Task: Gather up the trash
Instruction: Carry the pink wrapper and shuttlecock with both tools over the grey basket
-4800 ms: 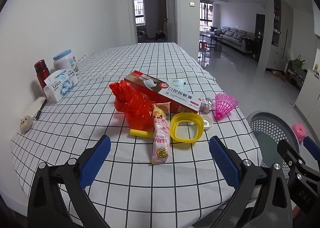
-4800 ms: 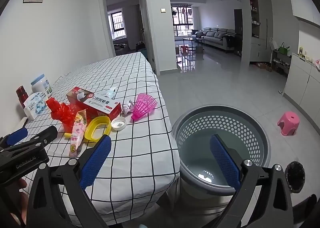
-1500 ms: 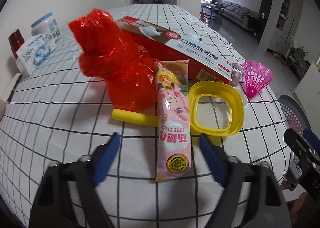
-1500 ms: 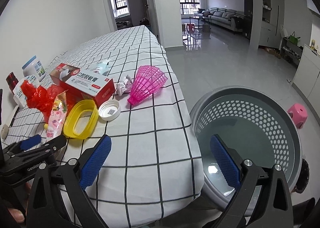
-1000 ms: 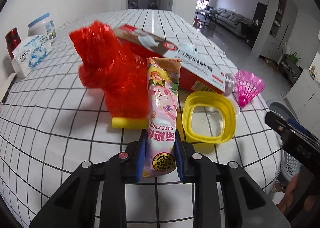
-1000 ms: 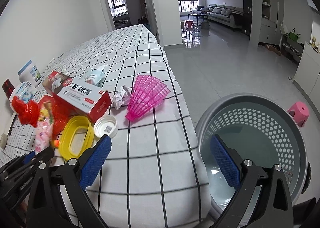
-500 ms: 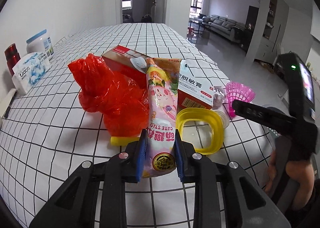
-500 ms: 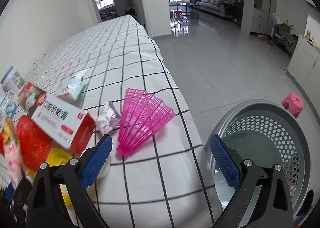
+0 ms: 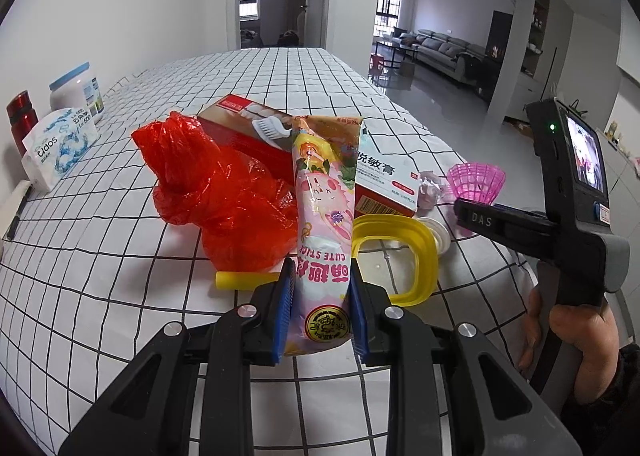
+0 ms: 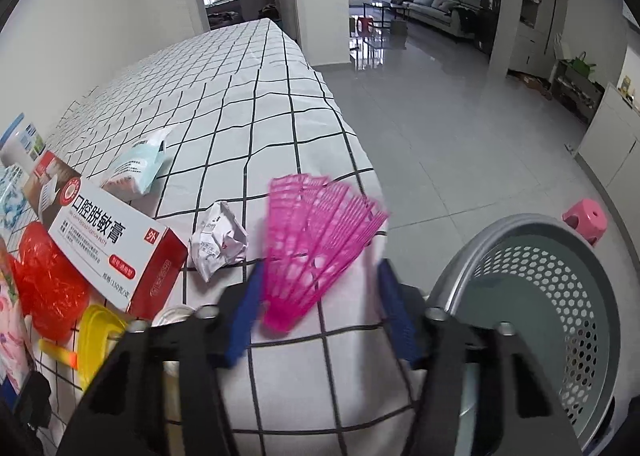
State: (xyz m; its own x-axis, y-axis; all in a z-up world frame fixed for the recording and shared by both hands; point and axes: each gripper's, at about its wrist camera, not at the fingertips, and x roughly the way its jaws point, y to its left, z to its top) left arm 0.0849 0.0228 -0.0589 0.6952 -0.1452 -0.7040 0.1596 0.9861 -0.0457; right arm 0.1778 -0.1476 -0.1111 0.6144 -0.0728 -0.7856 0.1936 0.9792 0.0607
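Observation:
My left gripper [image 9: 320,308] is shut on a pink snack wrapper [image 9: 325,232] and holds it above the checked tablecloth [image 9: 120,256]. Behind it lie a red plastic bag [image 9: 224,196], a red and white toothpaste box [image 9: 376,172], a yellow lid [image 9: 396,252] and a yellow stick [image 9: 240,280]. My right gripper [image 10: 320,316] is partly closed around the narrow end of a pink plastic shuttlecock [image 10: 316,248]; its blurred fingers do not visibly touch it. A crumpled white wrapper [image 10: 218,242] lies just left of it.
A grey perforated basket [image 10: 560,316] stands on the floor right of the table edge. A light blue packet [image 10: 136,168] lies further back. A tissue pack [image 9: 60,144], a white jar [image 9: 78,90] and a red bottle [image 9: 20,118] stand by the wall.
My left gripper has closed on the pink wrapper and lifted it. My right gripper has moved in to the pink shuttlecock and its fingers have narrowed around it.

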